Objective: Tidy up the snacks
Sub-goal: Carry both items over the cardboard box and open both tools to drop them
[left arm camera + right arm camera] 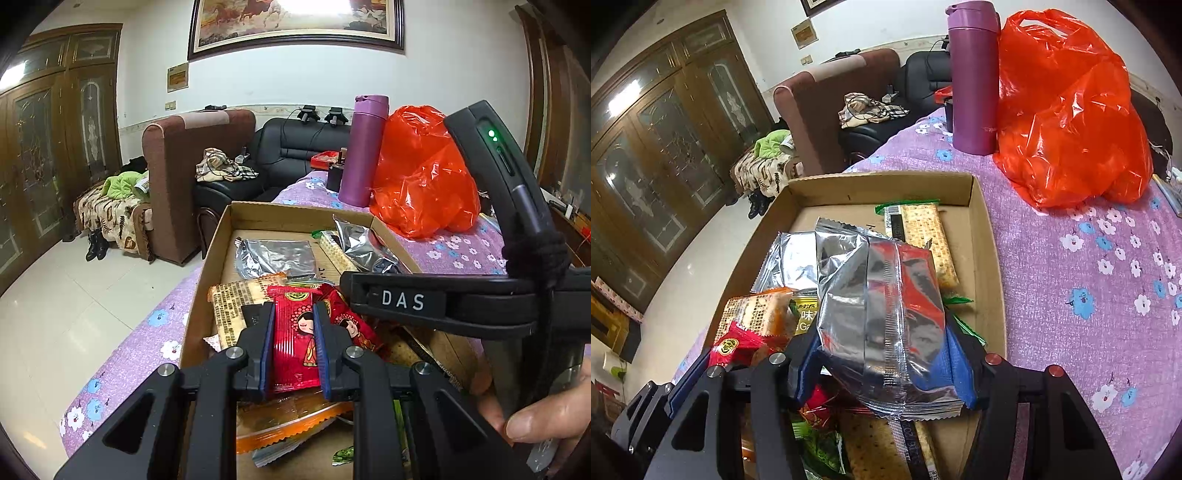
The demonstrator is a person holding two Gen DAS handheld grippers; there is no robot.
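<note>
A shallow cardboard box [214, 251] [979, 229] on the purple flowered tablecloth holds several snack packets. My left gripper [293, 314] is shut on a red packet with a cartoon girl [295, 347], held over the box's near end. My right gripper [886, 354] is shut on a silver foil packet [879, 317], held above the box; the right gripper's body [424, 302] shows in the left wrist view. In the box lie a silver packet [277, 256] [792, 258], a cracker pack [923, 236], an orange packet [236, 306] [757, 314] and others.
A purple flask [364, 151] [973, 77] and a red plastic bag [421, 173] [1067, 110] stand on the table beyond the box. A brown armchair [177, 177] and a black sofa [291, 147] are past the table's far edge. The tiled floor [85, 280] lies to the left.
</note>
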